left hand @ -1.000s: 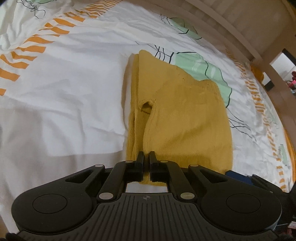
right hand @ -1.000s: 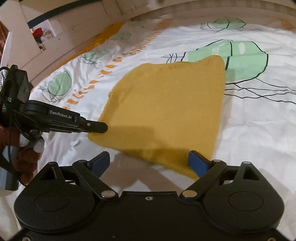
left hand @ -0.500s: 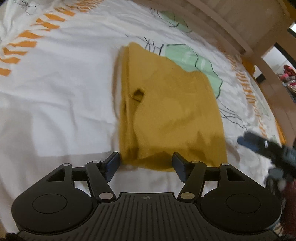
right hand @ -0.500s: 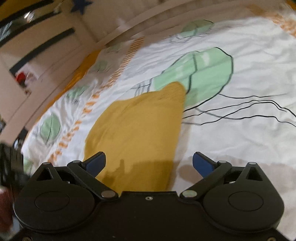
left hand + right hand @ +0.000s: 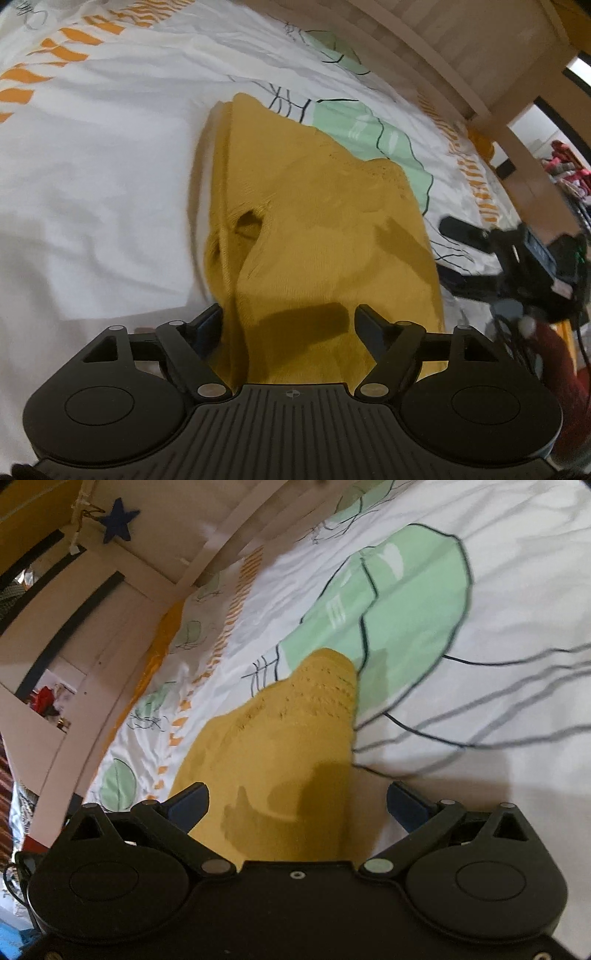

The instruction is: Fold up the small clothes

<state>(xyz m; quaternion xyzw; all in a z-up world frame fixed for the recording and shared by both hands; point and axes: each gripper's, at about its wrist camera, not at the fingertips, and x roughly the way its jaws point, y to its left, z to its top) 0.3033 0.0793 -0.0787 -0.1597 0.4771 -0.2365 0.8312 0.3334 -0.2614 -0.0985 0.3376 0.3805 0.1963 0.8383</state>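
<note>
Left gripper [image 5: 290, 319]: a second ago its jaws were pinched shut on the near hem of the yellow knit garment [image 5: 325, 236]; now they are opening, the hem lying between them unpressed. Garment rests folded on the bed [image 5: 92, 177], loose layers bunched at its 9 o'clock edge. Right gripper [image 5: 297, 801]: jaws wide, nothing held, now swung over the garment's 3 o'clock side. Judgement: one fold is released; the next grasp is likely being lined up
</note>
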